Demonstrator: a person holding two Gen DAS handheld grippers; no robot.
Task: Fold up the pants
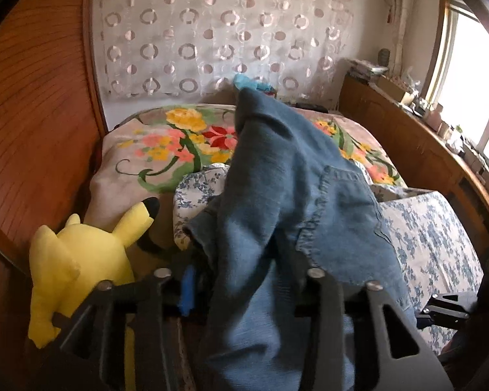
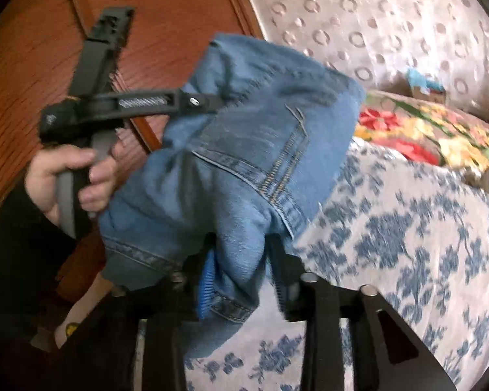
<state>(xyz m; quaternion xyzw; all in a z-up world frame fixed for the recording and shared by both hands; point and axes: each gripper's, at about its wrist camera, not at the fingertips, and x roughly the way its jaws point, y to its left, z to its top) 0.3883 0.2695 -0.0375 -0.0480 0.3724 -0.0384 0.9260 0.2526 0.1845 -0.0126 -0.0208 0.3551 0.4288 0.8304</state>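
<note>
Blue denim pants (image 1: 287, 195) hang bunched between both grippers above the bed. My left gripper (image 1: 241, 280) is shut on a fold of the denim, which drapes over its fingers and hides the tips. In the right wrist view the pants (image 2: 244, 150) fill the middle, with a stitched pocket facing me. My right gripper (image 2: 241, 280) is shut on the hem edge; a blue finger pad (image 2: 205, 286) shows beside the cloth. The left gripper (image 2: 208, 101) also shows there, held in a hand and clamped on the upper part of the pants.
A bed with a blue-and-white floral sheet (image 2: 407, 244) lies below. A bright flowered blanket (image 1: 166, 143) covers its far end. A yellow plush toy (image 1: 78, 267) lies at the left by the wooden wall (image 1: 32, 130). A wooden sideboard (image 1: 407, 137) with clutter runs under the window.
</note>
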